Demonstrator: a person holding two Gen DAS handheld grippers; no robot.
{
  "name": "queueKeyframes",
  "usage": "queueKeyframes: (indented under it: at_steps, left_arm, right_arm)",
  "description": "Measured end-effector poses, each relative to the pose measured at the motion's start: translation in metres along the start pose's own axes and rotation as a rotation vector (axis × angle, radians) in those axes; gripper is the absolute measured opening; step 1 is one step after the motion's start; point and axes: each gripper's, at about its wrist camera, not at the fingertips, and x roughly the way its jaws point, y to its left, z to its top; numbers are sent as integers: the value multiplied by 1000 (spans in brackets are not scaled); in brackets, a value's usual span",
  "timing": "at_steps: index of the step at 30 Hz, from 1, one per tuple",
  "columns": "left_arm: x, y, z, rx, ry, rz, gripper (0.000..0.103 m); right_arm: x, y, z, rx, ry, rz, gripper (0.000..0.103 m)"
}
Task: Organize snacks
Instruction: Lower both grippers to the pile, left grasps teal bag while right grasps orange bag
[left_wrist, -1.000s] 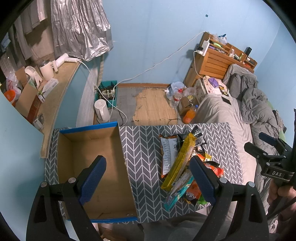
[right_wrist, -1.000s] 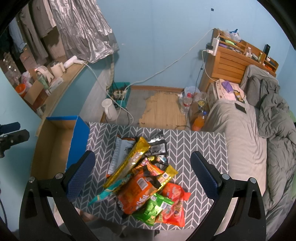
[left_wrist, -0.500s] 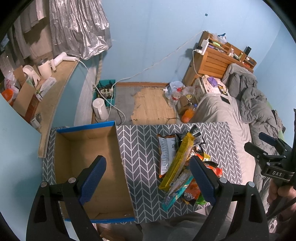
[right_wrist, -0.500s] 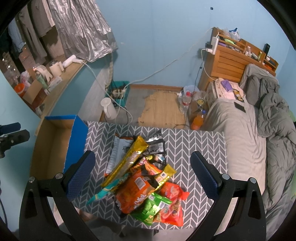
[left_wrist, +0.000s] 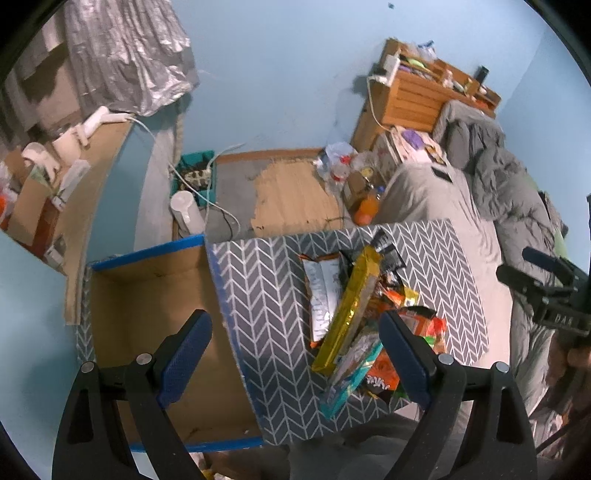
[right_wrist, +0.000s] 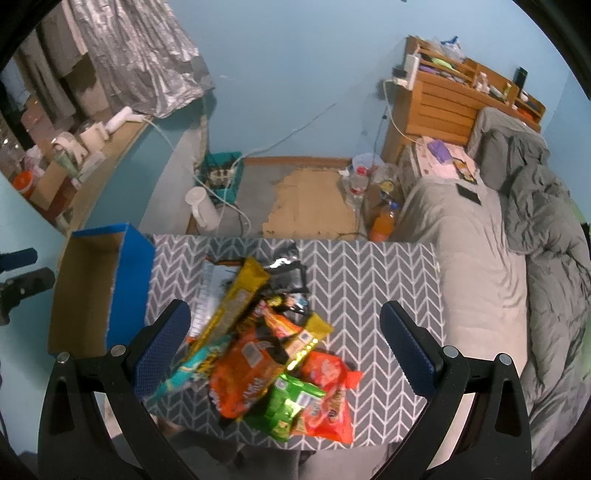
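Observation:
A pile of snack bags lies on a grey chevron-patterned table; it also shows in the left wrist view. A long gold packet lies on top. An empty cardboard box with blue edges stands at the table's left end, seen too in the right wrist view. My left gripper is open and empty, above the box's right wall. My right gripper is open and empty, above the snack pile. It also shows at the right edge of the left wrist view.
A bed with grey bedding runs along the table's right side. Beyond the table are a white jug, an orange bottle and cables on the floor. A wooden shelf stands at the wall. A cluttered counter is at the left.
Both grippers have drifted slightly; the table and snack pile appear a little lower and closer in the views. Both grippers stay open and empty.

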Motion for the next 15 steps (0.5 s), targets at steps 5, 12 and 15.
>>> queueKeyframes:
  at_steps: [5, 12, 15]
  left_arm:
    - [21, -15, -1, 61, 44, -31, 93]
    - [53, -33, -9, 112, 98, -76, 93]
    - [66, -38, -15, 131, 124, -85, 93]
  right_arm:
    - [10, -23, -9, 46, 30, -25, 100]
    - [36, -47, -38, 92, 100, -68, 100]
    - [47, -56, -53, 106, 136, -82, 100]
